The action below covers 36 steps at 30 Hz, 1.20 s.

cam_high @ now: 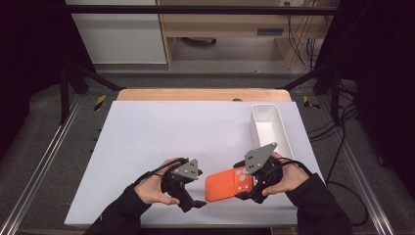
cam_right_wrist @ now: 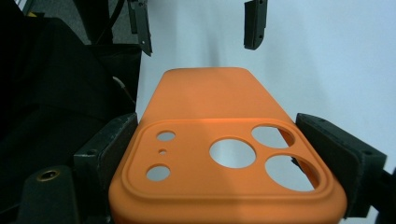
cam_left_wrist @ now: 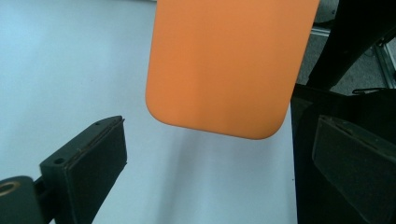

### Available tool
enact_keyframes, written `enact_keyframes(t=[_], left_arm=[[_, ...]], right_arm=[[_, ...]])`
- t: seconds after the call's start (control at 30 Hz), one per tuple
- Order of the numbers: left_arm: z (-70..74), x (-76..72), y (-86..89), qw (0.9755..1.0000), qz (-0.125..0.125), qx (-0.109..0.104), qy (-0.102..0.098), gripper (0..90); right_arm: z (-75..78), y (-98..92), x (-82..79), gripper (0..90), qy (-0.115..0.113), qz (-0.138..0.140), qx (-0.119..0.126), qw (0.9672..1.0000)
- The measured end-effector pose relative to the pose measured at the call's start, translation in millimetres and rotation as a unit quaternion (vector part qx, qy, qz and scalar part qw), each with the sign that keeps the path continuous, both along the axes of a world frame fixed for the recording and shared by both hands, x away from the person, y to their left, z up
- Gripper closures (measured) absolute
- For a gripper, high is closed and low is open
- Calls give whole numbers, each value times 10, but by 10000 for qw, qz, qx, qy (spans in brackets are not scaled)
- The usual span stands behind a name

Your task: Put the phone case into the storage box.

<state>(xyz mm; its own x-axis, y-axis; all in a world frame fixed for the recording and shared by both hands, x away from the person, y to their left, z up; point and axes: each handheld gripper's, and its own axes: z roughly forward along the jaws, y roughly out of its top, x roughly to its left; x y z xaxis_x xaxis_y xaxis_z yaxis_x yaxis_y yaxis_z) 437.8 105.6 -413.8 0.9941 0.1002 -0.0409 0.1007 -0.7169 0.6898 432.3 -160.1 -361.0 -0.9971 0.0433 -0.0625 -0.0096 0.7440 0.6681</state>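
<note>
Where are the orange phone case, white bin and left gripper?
orange phone case (cam_high: 222,187), high view, plain back panel.
white bin (cam_high: 282,128), high view, right wall.
left gripper (cam_high: 195,205), high view, between its open jaws.

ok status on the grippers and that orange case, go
Right gripper shut on the orange silicone phone case at its camera-cutout end, case held off the white table. Left gripper open, facing the case's free end, not touching. Nothing between them.

Orange phone case (cam_left_wrist: 224,65) beyond gaping tongs (cam_left_wrist: 219,158)
</note>
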Motion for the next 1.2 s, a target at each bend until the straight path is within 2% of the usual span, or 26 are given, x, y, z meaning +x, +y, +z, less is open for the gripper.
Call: enact_keyframes(t=[0.3,0.73,1.2], left_arm=[[53,6,-75,9996,-58,283,-37,29],[71,8,-206,9981,-134,607,-47,30],[44,13,-376,9941,-257,1042,-135,29]], right_arm=[[8,119,16,163,122,1,-336,9994],[31,324,37,163,173,100,-649,9977],[9,459,77,163,254,3,-962,9950]])
